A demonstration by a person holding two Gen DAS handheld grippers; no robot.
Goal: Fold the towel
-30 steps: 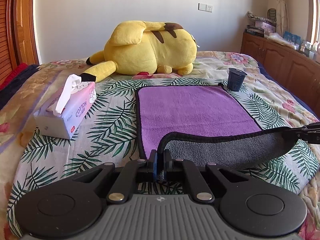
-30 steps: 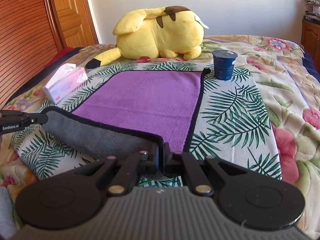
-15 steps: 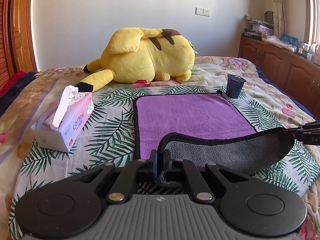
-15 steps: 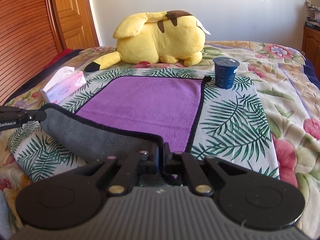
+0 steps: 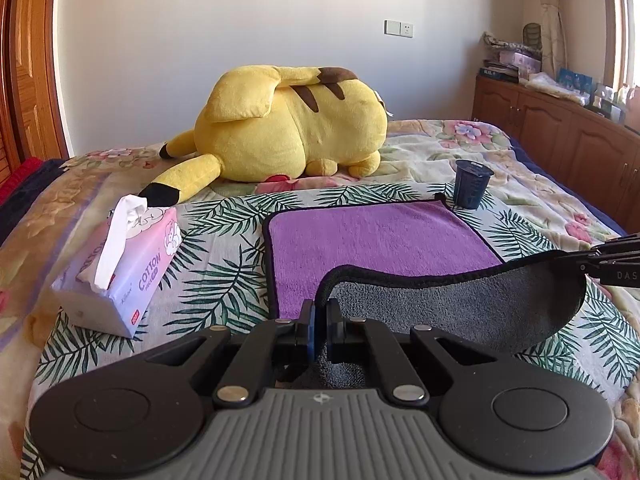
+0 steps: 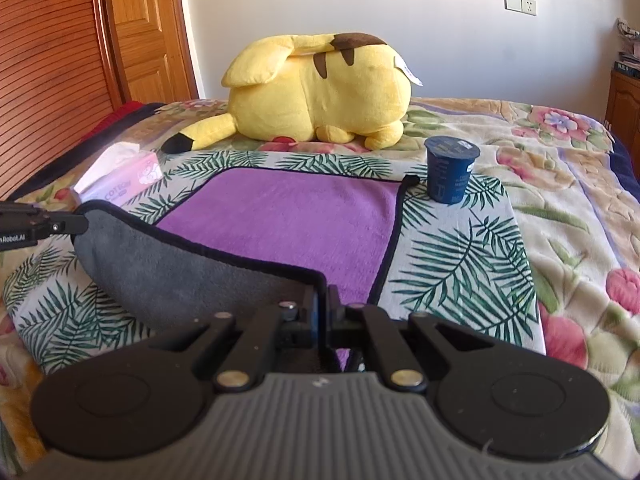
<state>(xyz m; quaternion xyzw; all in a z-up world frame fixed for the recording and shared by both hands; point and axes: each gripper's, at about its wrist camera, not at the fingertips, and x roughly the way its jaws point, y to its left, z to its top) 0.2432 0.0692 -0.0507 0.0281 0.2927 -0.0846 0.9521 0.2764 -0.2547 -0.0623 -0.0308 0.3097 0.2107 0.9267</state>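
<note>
The towel (image 5: 380,236) lies on the bed (image 5: 520,200) — purple face up, its near edge lifted so the grey underside shows. The left claw (image 5: 319,320) pinches one near corner, the right claw (image 6: 322,308) the other, both pressed together on the black hem. A cup (image 6: 451,174) stands just beside the far corner — a tissue box (image 5: 120,272) and a plush (image 5: 288,124) sit beyond.
</note>
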